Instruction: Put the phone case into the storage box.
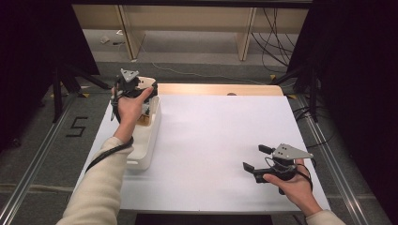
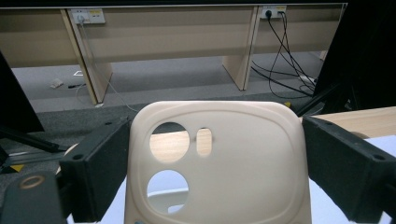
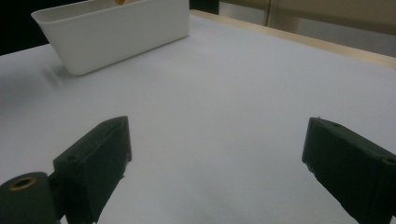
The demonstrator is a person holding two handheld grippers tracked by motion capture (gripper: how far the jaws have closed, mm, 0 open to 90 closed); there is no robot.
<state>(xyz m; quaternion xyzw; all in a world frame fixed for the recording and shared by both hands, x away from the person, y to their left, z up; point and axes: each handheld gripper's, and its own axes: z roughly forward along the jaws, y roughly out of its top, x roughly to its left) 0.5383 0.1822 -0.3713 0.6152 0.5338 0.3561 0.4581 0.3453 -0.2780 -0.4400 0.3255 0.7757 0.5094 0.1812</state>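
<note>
A cream phone case (image 2: 243, 163) with two round holes and a small slot stands between the jaws of my left gripper (image 2: 215, 154), which is shut on its sides. From above, that left gripper (image 1: 141, 86) is raised over the far end of a white bin (image 1: 149, 140) at the table's left, and the case (image 1: 147, 83) sticks out beyond it. My right gripper (image 1: 256, 158) rests low near the front right of the white table (image 1: 211, 136). It stands open with nothing between its jaws, and in its own view the right gripper (image 3: 217, 154) faces bare table.
The white bin (image 3: 116, 32) lies ahead and to the left in the right gripper view, with something orange at its rim. A wooden strip (image 1: 220, 89) borders the table's far edge. Beyond it are desk legs and cables (image 1: 277, 42) on the floor.
</note>
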